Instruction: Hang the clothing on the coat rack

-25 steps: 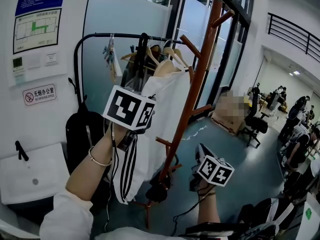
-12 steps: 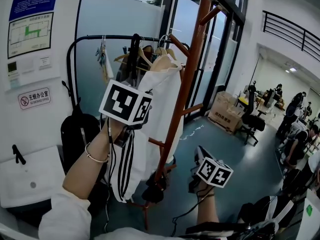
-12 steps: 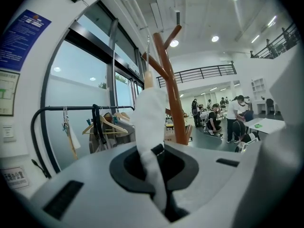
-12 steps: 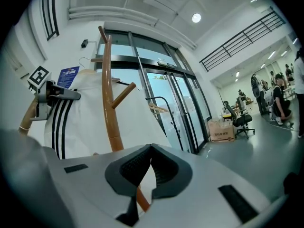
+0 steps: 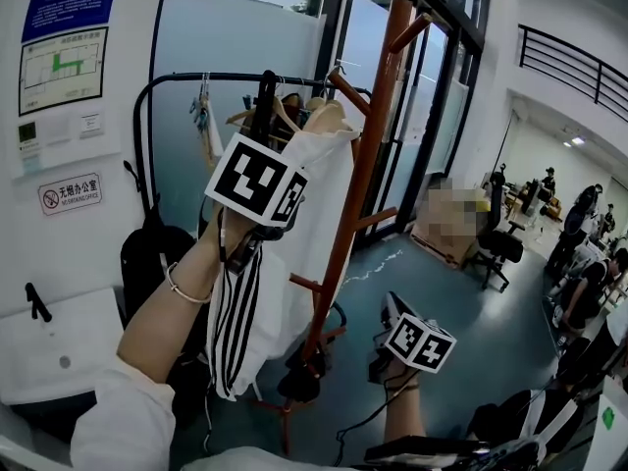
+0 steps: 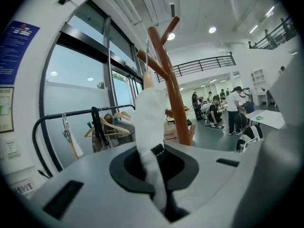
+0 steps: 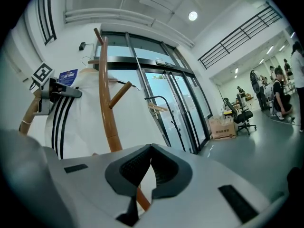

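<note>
A white garment with black side stripes point(image 5: 257, 312) hangs from a wooden hanger point(image 5: 326, 116), raised against the brown coat rack point(image 5: 365, 155). My left gripper point(image 5: 267, 226) is shut on the garment's fabric just under the hanger. The hanger's wire hook sits close to an upper peg point(image 5: 345, 91); I cannot tell whether it rests on it. In the left gripper view the white fabric point(image 6: 151, 127) runs up from between the shut jaws of the left gripper point(image 6: 155, 164) past the coat rack point(image 6: 172, 99). My right gripper point(image 5: 391, 304) is low at the right, and in its own view the right gripper point(image 7: 149, 151) is shut and empty.
A black clothes rail point(image 5: 186, 77) with several hangers stands behind the coat rack by the glass wall. A black bag point(image 5: 157, 263) and a white surface point(image 5: 59, 346) lie at the lower left. An office chair point(image 5: 496, 248) and people at desks are at the far right.
My left gripper has lifted the garment and hanger a little higher and closer to the rack's upper peg. The right gripper has stayed in place.
</note>
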Demonstrator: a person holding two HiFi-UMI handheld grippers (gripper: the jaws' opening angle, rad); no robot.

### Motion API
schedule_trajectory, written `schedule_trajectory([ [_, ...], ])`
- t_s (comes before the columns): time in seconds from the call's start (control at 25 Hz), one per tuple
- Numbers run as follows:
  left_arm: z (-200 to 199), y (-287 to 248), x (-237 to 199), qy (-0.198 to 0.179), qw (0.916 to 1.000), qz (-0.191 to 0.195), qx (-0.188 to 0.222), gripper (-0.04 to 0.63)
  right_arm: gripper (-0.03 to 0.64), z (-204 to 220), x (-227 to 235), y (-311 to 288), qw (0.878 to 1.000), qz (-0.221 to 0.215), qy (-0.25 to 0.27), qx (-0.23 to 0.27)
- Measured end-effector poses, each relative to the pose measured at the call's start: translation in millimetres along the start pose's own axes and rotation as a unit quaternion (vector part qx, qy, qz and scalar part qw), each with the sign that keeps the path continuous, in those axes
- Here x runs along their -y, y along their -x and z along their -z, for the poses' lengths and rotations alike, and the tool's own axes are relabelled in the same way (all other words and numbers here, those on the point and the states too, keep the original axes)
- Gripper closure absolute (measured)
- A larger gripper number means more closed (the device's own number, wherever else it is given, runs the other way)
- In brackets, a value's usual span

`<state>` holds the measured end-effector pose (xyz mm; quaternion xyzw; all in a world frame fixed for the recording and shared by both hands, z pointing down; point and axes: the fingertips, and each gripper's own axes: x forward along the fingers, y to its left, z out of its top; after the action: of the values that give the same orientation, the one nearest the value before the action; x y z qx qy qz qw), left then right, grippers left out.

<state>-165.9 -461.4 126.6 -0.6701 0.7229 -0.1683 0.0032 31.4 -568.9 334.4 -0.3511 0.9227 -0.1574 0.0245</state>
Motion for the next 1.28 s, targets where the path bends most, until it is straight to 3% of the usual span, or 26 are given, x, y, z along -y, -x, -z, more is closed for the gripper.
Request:
schedule_trajectory([
  [0.4,8,-11,4,0.004,0.9999,0.002,-0.016,0.575,0.594,10,2,-4,1.0,-0.005,-0.009,-0.005],
  [0.6,15,-17,13,-0.029,0.9983,0.0,-0.051,0.574,0.594,13,2,-4,1.0,-0.008,-0.013,-0.012],
  [0.8,15,-17,27,-0.035,0.9976,0.012,-0.059,0.478,0.594,16,1,-2,1.0,-0.004,-0.012,-0.01],
  [1.0,7,-12,47,-0.006,0.9973,0.062,-0.039,0.429,0.594,24,1,0,1.0,-0.002,-0.021,-0.013],
  [1.16,7,-9,65,0.034,0.9916,0.122,-0.027,0.396,0.594,30,0,4,0.999,-0.002,-0.027,-0.018],
  [1.28,7,-6,77,0.043,0.9878,0.15,-0.007,0.359,0.594,36,0,7,0.999,-0.001,-0.032,-0.022],
])
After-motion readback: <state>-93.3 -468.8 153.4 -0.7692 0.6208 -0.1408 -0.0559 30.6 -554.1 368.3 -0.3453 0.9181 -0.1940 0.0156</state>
